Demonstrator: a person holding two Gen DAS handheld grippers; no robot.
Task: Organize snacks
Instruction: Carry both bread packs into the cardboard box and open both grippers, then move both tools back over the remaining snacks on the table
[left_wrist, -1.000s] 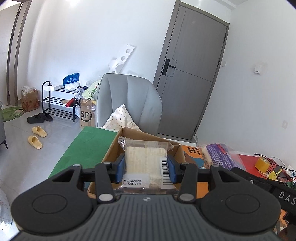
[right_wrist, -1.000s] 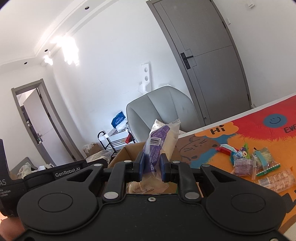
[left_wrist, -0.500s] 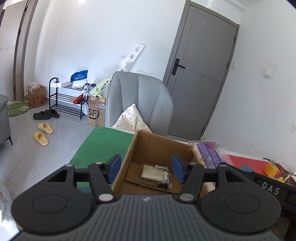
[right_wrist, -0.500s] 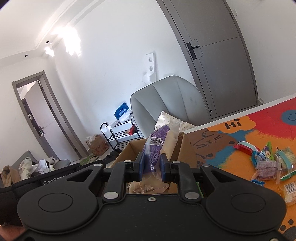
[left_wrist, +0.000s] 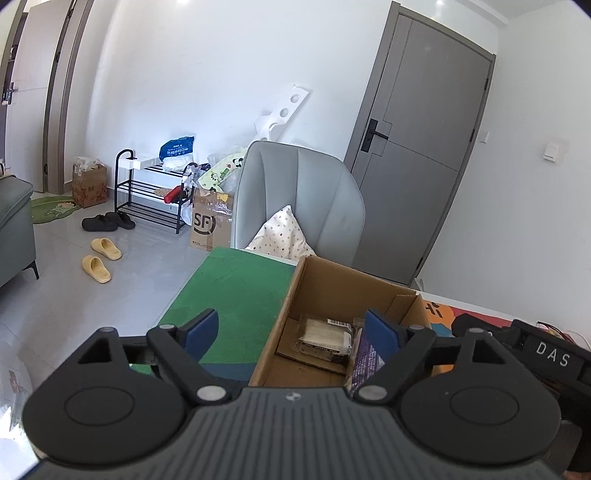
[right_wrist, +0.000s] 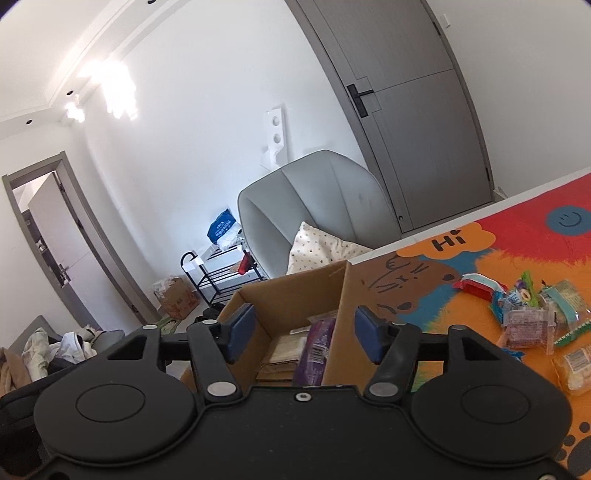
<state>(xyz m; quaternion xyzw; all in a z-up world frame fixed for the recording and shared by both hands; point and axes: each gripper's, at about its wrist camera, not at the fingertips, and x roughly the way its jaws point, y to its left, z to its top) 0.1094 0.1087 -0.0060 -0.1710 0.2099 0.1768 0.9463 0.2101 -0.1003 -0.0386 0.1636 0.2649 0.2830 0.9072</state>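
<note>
Opening over the brown cardboard box (left_wrist: 332, 291), the left gripper (left_wrist: 291, 332) and right gripper (right_wrist: 303, 332) both held nothing; the pale wrapped cracker pack (left_wrist: 325, 334) and purple snack pouch (right_wrist: 314, 347) lay inside. Next came fetching the loose wrapped snacks (right_wrist: 532, 314) from the orange cartoon-printed bench mat (right_wrist: 461, 306). A grey chair (left_wrist: 295, 206) stood behind the bench.

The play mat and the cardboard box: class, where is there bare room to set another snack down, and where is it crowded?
Free: the green mat left of the cardboard box, and the printed play mat between the box wall and the loose snack pile. Some bare box floor remains nearest the left tool. Crowded: the box's right side, where the pale packet and purple packet lie.
</note>
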